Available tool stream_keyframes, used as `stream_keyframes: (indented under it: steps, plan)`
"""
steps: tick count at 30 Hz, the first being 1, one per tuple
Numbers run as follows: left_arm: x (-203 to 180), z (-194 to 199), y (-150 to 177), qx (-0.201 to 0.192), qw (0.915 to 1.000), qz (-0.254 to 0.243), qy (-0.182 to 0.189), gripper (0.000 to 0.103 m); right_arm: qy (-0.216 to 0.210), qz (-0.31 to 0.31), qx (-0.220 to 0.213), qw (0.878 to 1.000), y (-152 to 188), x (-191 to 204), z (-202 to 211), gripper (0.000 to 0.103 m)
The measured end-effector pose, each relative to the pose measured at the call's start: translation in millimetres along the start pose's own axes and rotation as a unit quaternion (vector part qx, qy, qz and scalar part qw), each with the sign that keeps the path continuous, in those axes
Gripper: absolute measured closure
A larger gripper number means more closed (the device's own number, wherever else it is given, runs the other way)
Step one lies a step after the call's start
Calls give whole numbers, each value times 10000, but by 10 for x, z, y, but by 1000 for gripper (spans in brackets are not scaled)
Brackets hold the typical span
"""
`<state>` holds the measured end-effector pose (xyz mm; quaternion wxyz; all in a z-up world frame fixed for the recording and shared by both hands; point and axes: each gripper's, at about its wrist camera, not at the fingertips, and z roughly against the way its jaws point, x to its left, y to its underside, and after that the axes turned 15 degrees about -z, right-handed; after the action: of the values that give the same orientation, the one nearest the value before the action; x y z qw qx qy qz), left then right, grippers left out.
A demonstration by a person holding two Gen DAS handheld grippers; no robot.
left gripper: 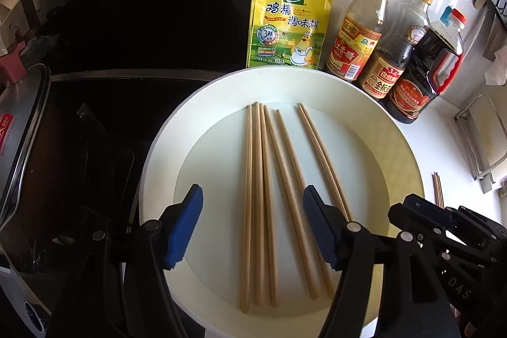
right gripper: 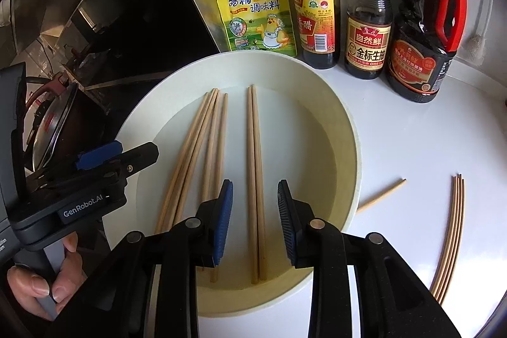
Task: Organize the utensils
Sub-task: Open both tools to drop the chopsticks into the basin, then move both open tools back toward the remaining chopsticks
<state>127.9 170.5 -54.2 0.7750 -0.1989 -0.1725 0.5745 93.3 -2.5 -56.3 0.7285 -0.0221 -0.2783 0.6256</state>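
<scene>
Several wooden chopsticks (left gripper: 264,205) lie in a wide white bowl (left gripper: 364,103) on the counter. In the right wrist view a pair of chopsticks (right gripper: 256,179) lies apart from a fanned group (right gripper: 196,154) in the same bowl (right gripper: 336,103). My left gripper (left gripper: 253,227) is open and empty, low over the group. My right gripper (right gripper: 255,220) is open and empty, its fingers on either side of the separate pair. The left gripper's body (right gripper: 95,167) shows at the bowl's left rim. More chopsticks (right gripper: 451,236) and a single one (right gripper: 381,195) lie on the white counter to the right.
A yellow seasoning pouch (right gripper: 256,11) and three sauce bottles (right gripper: 369,11) stand behind the bowl. A black stove with a lidded pot (left gripper: 22,129) is to the left. A metal rack (left gripper: 484,135) stands at the far right.
</scene>
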Motion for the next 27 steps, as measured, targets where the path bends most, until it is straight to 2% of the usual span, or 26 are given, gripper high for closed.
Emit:
stream_keyframes:
  steps: [8, 15, 21, 27]
  plan:
    - [-258, 272, 103, -106, 9997, -197, -11, 36, 41, -47, -153, 9999, 220, -134, 276, 74]
    - [-578, 420, 208, -185, 9989, -404, 147, 34, 123, -160, -363, 9991, 384, -337, 580, 71]
    - [-988, 449, 260, -230, 9970, -598, 423, 30, 378, -305, -590, 9971, 500, -705, 871, 63]
    - [-1501, 427, 341, -200, 9939, -863, 650, 28, 783, -645, -678, 9925, 654, -1268, 1081, 63]
